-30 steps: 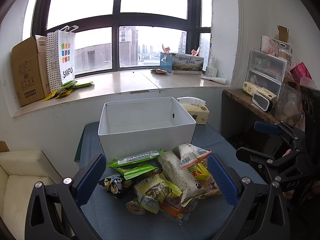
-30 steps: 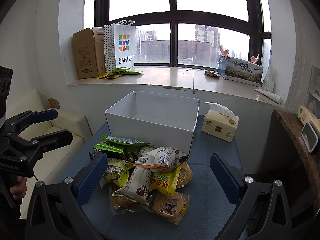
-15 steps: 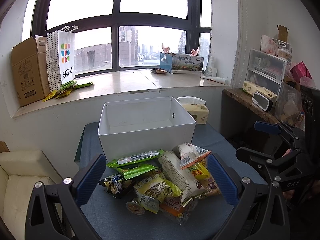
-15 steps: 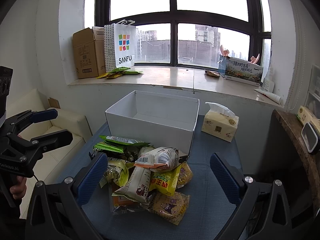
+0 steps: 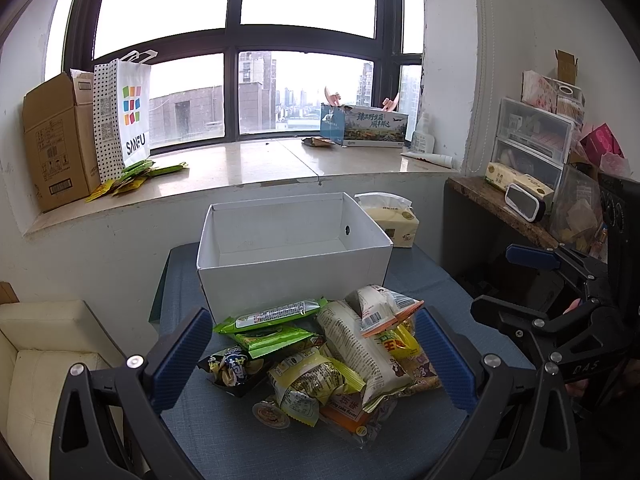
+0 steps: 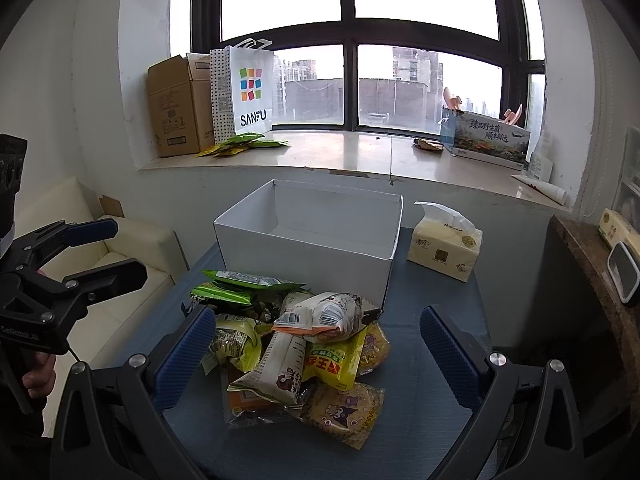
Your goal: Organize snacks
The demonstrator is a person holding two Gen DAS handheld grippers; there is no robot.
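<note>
My left gripper (image 5: 312, 354) and right gripper (image 6: 316, 354) both hang released over the snack pile (image 5: 320, 348) on the bench (image 6: 436, 432); the empty white box (image 5: 292, 256) lies straight ahead, just behind it.

On the blue cloth-covered table (image 5: 420, 280) before me, a heap of crinkly plastic snack packets (image 5: 320, 352) lies in front of the open white cardboard box (image 5: 292, 276); a soft paper tissue pack (image 5: 394, 220) sits at its right.

Left tool (image 5: 314, 354) and right tool (image 6: 316, 350) both gape wide, fingers spread, each gripping nothing
</note>
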